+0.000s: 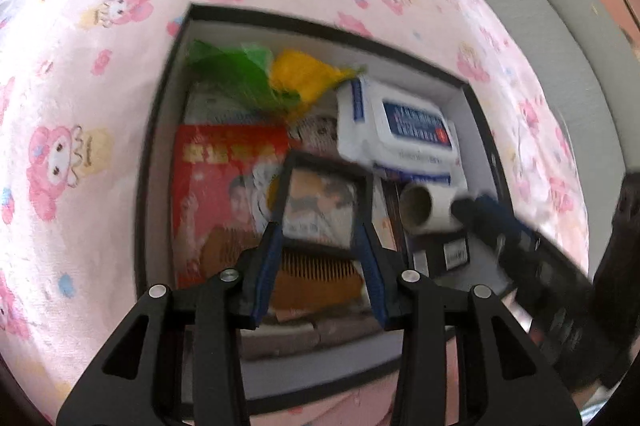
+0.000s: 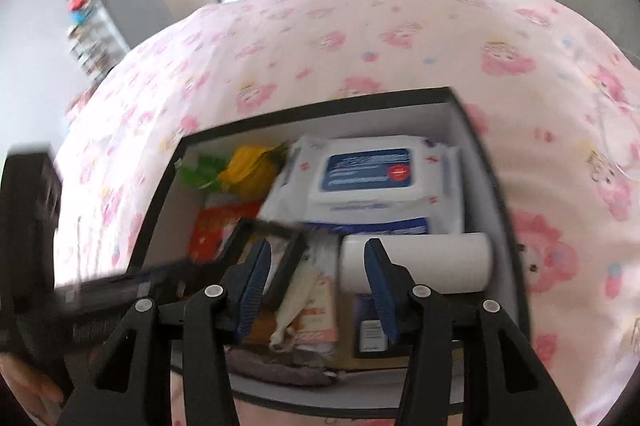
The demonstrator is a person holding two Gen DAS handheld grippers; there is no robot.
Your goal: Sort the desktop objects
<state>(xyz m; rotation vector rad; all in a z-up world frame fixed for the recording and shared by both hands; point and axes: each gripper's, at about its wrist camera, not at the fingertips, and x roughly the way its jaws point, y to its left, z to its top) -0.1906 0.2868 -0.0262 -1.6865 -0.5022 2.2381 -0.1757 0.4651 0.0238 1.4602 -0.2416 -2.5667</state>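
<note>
- My left claw [image 1: 318, 242] is clamped on a small black picture frame [image 1: 322, 204], one blue pad on each side edge, and holds it above the box [image 1: 158, 130].
- My right claw [image 2: 316, 290] stands part open with nothing between its pads; it hangs over the near end of the box.
- No earlier look is given, so I only say how the right jaws stand now.
- The box is black outside, white inside, and sits on a pink sheet [image 1: 100, 86] printed with cartoon figures.
- Inside it, a white and blue pack of wipes [image 2: 376, 178] lies at the far right, with a white roll [image 2: 440, 260] just in front of it.
- A green bag [image 1: 232, 70] and a yellow bag [image 1: 304, 74] are bunched at the far end.
- A red printed card [image 1: 216, 194] lies flat on the left, and a brown comb [image 1: 316, 278] shows below the frame.
- From the right view the frame is tilted, just left of my right claw.
</note>
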